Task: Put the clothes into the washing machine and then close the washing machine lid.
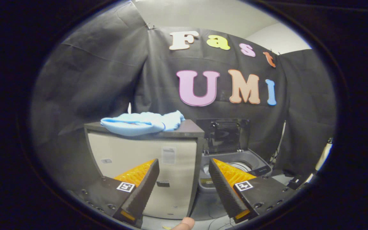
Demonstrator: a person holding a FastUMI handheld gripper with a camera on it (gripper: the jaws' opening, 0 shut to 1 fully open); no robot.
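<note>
Nearest of all, a fingertip (184, 223) of the person holding the tool shows just below the gap between the fingers. The gripper (184, 166) has its fingers spread wide apart with nothing between them, a stance that suits an approach to a soft, bulky thing rather than a grasp already made.

Just beyond the fingers stands a pale cabinet (144, 172) with a dark top, serving as the bench for the laundry. Its front face sits between the two fingers, and the left finger overlaps its lower part in the view. On the top lies the light blue clothes (142, 123), a crumpled heap draped toward the front edge, well above the fingers and not touched by them. Lying there, it is open to a grasp from above or from the front.

Right beside the cabinet, lower down and behind the right finger, is the washing machine (254, 163), a grey top-loader whose drum opening shows as a pale ring. The washing machine lid (224, 135) stands raised, nearly upright at the back, leaving the drum free to receive the clothes; it is probably left open for that reason.

The task looks to be at its start: the clothes rest on the cabinet and the lid is not yet closed. Behind everything hangs the black cloth wall (91, 80).
</note>
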